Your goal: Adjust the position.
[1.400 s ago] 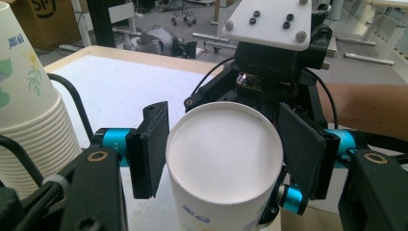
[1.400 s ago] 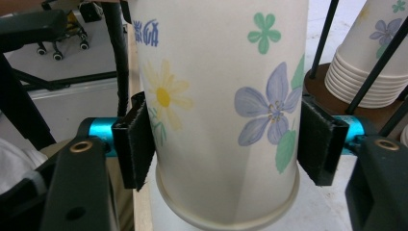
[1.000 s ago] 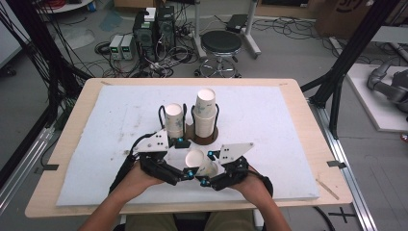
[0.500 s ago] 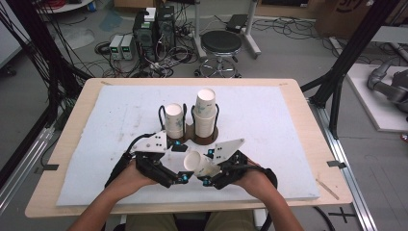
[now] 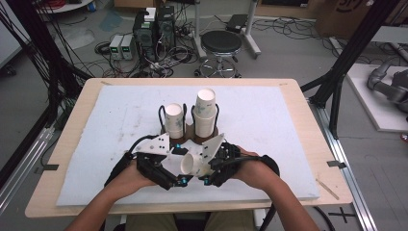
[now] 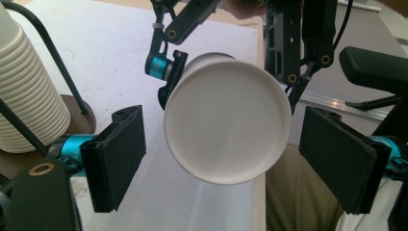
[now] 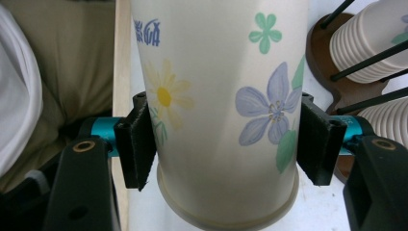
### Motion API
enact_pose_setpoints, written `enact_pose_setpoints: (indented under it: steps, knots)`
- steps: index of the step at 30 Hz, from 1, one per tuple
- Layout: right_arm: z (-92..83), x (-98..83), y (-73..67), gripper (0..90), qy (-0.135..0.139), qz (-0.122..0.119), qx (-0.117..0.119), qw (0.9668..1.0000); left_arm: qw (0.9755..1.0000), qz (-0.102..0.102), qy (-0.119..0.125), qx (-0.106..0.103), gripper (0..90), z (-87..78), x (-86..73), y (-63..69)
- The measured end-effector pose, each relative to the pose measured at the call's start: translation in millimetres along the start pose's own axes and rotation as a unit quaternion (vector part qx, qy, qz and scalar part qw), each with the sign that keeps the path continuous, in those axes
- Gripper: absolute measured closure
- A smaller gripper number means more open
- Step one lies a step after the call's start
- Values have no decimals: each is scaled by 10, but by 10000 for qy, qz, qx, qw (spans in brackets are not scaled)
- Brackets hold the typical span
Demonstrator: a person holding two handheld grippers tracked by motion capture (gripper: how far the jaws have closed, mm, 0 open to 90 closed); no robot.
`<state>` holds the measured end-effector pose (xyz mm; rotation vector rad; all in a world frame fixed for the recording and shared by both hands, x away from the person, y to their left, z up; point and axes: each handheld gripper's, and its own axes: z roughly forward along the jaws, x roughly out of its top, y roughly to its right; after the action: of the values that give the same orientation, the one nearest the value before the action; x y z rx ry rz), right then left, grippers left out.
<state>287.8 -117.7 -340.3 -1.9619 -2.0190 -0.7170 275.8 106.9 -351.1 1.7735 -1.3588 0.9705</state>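
A white paper cup printed with flowers hangs tilted above the table's front edge. My right gripper is shut on it; in the right gripper view both pads press the cup's sides. My left gripper stands open right beside it. In the left gripper view the cup's round white end faces the camera between the wide-apart pads, which do not touch it. The right gripper's jaws clamp the cup further back.
Behind the grippers a brown wooden holder with black wire loops carries two stacks of paper cups, a shorter one and a taller one. White foam sheet covers the wooden table. The table's front edge lies just below the hands.
The right gripper has lifted the cup and tipped it from upright toward the left gripper. The left gripper has stayed where it was, jaws open.
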Motion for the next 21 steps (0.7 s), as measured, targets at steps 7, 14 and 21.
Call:
enact_pose_setpoints:
  steps: [7, 14, 21]
  knots:
    - [43, 107, 20, 332, -435, -64, 259, 9987, 9996, 49, -240, -114, 209, 28, -10, 2]
    - [68, 163, 9, 331, -622, -165, 402, 9971, 9989, 57, -371, -275, 282, 45, -17, -20]
    - [85, 156, 12, 317, -694, -148, 493, 9963, 9986, 147, -449, -255, 359, 56, -31, -24]
